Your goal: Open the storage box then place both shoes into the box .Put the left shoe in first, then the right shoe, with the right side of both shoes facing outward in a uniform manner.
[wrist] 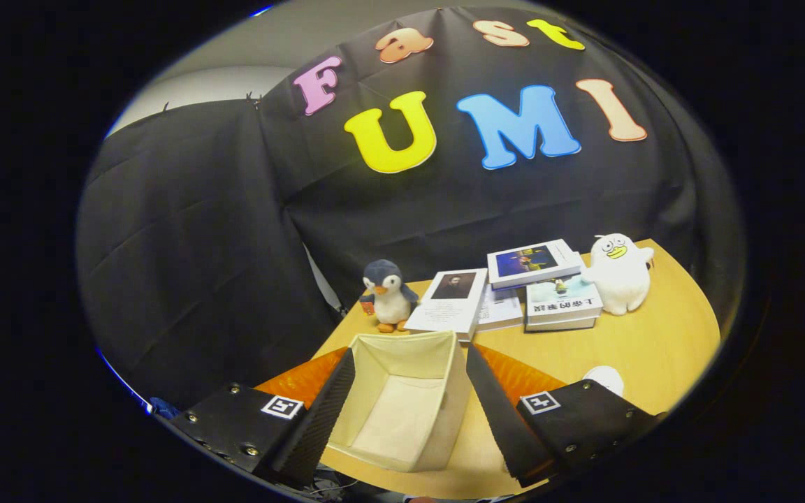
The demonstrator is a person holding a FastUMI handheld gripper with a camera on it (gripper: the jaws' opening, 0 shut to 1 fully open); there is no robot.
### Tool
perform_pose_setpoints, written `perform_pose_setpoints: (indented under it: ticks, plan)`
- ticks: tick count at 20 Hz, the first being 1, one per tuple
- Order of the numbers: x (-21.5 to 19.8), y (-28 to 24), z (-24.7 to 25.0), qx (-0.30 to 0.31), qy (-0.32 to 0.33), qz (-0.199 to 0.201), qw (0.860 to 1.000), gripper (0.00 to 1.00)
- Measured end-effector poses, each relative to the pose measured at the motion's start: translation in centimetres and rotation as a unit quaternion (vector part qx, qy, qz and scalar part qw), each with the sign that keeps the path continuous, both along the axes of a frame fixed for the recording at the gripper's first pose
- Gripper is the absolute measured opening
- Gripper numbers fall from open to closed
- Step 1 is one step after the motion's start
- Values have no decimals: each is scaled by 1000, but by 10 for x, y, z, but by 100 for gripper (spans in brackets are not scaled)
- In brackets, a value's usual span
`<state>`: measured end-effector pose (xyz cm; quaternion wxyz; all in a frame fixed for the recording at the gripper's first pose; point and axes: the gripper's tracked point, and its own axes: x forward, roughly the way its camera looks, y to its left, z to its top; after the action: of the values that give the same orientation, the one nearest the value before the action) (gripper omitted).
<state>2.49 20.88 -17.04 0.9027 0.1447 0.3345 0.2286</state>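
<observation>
A cream fabric storage box [402,405] stands open-topped on the wooden table [654,342], and its inside looks empty. My gripper [409,412] hovers above it with the fingers spread wide, one on each side of the box, touching nothing. A small white rounded thing [605,378] peeks out just beyond the right finger; I cannot tell what it is.
Beyond the box stand a penguin plush [388,295], several books [514,290] in loose stacks, and a white duck plush [619,271] at the far right. Black cloth walls close off the back and left. The table's curved edge runs along the right.
</observation>
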Motion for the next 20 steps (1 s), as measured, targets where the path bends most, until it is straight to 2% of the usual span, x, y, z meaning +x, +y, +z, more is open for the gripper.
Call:
perform_pose_setpoints:
  ticks: [6, 15, 20]
  plan:
    - [4, -47, -50, -31, 38, -22, 999, 97]
    - [1, -82, -129, -58, 114, -22, 992, 98]
    - [-10, -92, -161, -53, 162, -18, 985, 98]
